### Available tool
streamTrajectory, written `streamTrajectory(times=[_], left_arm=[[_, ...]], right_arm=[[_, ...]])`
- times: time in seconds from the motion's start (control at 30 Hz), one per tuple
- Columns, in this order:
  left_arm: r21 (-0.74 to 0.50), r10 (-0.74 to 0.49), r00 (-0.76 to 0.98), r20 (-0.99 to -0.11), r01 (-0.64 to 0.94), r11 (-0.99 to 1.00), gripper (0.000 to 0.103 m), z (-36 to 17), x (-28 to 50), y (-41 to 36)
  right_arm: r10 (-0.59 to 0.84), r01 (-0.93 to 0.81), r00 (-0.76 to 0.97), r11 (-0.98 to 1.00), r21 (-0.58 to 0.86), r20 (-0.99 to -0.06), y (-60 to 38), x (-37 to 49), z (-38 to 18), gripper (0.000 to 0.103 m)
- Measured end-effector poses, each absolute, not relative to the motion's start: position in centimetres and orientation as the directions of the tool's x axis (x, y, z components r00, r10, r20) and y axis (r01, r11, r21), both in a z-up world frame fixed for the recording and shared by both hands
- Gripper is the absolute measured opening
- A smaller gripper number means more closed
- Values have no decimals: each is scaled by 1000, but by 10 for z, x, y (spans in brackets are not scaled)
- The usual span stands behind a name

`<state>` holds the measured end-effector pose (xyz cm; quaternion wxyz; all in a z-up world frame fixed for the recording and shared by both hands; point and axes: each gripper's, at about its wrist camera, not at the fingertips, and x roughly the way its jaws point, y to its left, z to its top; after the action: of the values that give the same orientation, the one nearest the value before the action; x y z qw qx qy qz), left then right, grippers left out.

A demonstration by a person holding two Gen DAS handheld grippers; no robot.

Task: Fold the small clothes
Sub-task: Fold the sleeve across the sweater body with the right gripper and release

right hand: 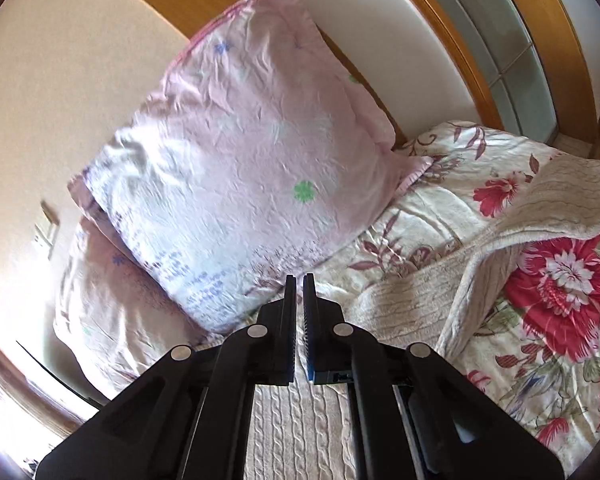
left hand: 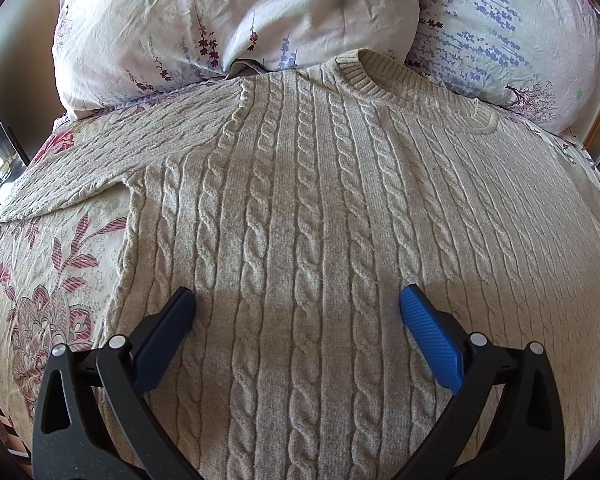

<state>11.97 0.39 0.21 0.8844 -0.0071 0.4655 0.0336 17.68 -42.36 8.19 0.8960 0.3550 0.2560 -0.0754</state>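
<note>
A beige cable-knit sweater (left hand: 320,184) lies flat, front up, on a floral bedspread (left hand: 60,264), its collar toward the pillows and its left sleeve stretched out to the left. My left gripper (left hand: 298,304) is open and empty, hovering just above the sweater's lower body. In the right wrist view the sweater (right hand: 412,300) shows with its right sleeve (right hand: 548,208) bent over and running to the right. My right gripper (right hand: 299,280) has its fingers almost together, above the sweater's shoulder area; I see no cloth between the tips.
Two pale floral pillows (left hand: 228,28) (left hand: 512,40) lean at the head of the bed, right behind the collar. The right wrist view shows a pillow (right hand: 252,152), a wooden headboard (right hand: 460,60), the wall and the flowered bedspread (right hand: 560,288).
</note>
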Motion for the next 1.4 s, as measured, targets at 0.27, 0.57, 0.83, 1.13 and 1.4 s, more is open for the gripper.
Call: streamTrajectory(times=[0.27, 0.57, 0.83, 1.13, 1.4], left_arm=[[19, 53, 564, -824, -66, 998, 101, 2, 120, 4], [19, 53, 565, -824, -66, 998, 101, 2, 120, 4], [19, 53, 565, -824, -67, 998, 101, 2, 120, 4], [19, 53, 565, -824, -67, 998, 101, 2, 120, 4], [18, 53, 565, -824, -67, 998, 101, 2, 120, 4]], right_arm=[[-106, 599, 741, 549, 583, -663, -474, 150, 51, 60], [-230, 713, 660, 494, 498, -716, -504, 178, 32, 49], [-261, 651, 720, 575, 496, -643, -499, 167, 45, 11], [44, 242, 901, 776, 583, -432, -415, 165, 89, 10], [337, 91, 726, 817, 569, -600, -304, 207, 24, 10]])
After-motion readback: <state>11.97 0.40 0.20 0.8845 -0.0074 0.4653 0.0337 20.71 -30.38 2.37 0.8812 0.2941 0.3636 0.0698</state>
